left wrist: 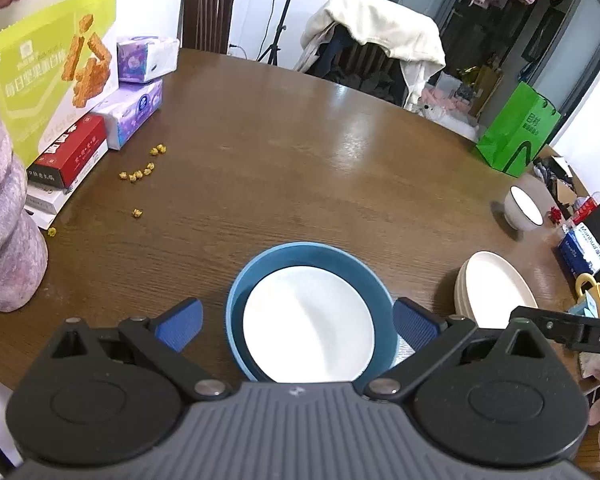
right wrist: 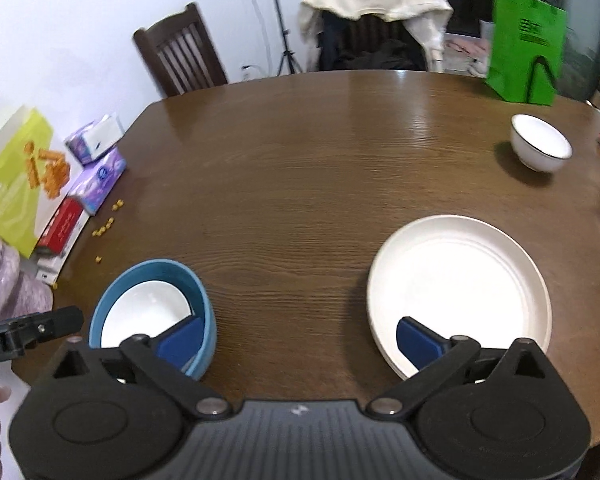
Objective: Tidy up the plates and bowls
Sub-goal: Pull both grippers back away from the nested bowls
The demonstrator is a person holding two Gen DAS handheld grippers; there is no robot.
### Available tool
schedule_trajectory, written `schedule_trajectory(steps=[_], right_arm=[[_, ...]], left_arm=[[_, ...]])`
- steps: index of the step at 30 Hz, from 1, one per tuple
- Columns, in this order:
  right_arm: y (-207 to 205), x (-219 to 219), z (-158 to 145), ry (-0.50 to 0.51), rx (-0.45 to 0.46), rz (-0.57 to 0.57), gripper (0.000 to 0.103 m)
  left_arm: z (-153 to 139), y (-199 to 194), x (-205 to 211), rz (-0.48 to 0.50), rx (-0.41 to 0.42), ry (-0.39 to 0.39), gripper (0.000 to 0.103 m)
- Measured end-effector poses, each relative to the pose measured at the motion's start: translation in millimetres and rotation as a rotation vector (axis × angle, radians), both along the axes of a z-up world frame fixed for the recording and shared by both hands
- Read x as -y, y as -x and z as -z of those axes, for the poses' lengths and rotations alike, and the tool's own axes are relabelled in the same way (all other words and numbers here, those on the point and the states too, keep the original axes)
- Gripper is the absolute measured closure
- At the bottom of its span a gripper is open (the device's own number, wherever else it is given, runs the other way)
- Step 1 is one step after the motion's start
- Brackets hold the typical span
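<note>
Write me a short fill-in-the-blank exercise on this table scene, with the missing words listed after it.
1. A white dish sits inside the ____ bowl.
2. The cream plates lie on the ____ table.
3. Both the left gripper and the right gripper have their jaws ____.
4. The small white bowl has a ____ rim.

Missing words: blue; wooden; open; dark

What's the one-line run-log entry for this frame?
left gripper: open, empty | right gripper: open, empty | white bowl nested in blue bowl | cream plates stacked
</note>
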State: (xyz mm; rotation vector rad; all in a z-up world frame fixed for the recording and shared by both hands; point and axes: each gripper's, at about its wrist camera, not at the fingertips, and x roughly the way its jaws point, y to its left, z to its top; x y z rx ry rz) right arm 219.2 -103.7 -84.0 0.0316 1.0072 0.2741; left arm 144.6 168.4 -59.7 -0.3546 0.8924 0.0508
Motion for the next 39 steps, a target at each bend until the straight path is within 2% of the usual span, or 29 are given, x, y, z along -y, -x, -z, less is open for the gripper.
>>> schedule_trajectory(steps=[14,33,39], right_arm=[[33.7,33.7,-13.1,-0.050,0.067,0.164,0.000],[38.1,55.2,-17.1,-0.039,0.072,0.224,0.000],[28.6,59.4,-19.5,-0.025,0.078,0.181,0.000]], left_arm=[[-15.6,5.9,24.7,0.094,0.092,-0.009,0.000],[-16.9,-1.0,40.9,0.116,0.098,0.016,0.000],[-19.0,-8.9,57.3,0.127,0.087,0.002,0.000]])
